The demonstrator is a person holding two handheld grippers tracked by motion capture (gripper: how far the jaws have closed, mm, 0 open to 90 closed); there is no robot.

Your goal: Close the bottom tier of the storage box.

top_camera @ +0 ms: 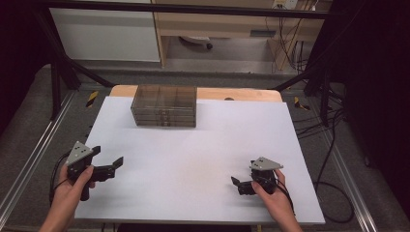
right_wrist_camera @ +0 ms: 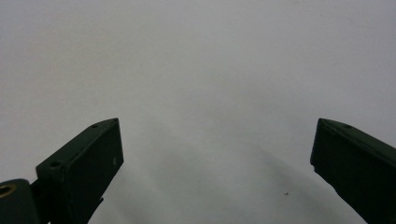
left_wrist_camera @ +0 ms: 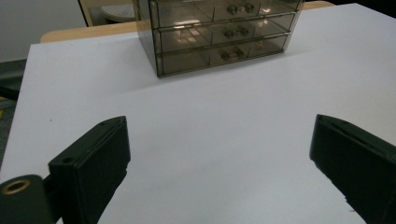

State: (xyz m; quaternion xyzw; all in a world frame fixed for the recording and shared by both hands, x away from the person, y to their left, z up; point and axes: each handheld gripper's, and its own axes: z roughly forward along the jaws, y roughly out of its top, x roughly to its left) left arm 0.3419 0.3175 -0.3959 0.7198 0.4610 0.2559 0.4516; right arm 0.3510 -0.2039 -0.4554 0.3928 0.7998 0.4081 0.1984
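Observation:
A smoky, see-through drawer cabinet (top_camera: 165, 106) stands at the back of the white table (top_camera: 193, 159). In the left gripper view the cabinet (left_wrist_camera: 219, 35) shows three rows of shut drawers with small parts inside. My left gripper (top_camera: 107, 157) is held above the table's left edge, open, with nothing between its jaws (left_wrist_camera: 219, 163). Near the front right, my right gripper (top_camera: 240, 185) sits low over the table, open and empty (right_wrist_camera: 217, 163), facing bare white surface.
A wooden tabletop edge (top_camera: 241, 93) shows behind the white sheet. Cables (top_camera: 333, 145) trail on the floor at the right. Black frame bars (top_camera: 63, 67) stand at the back left and back right.

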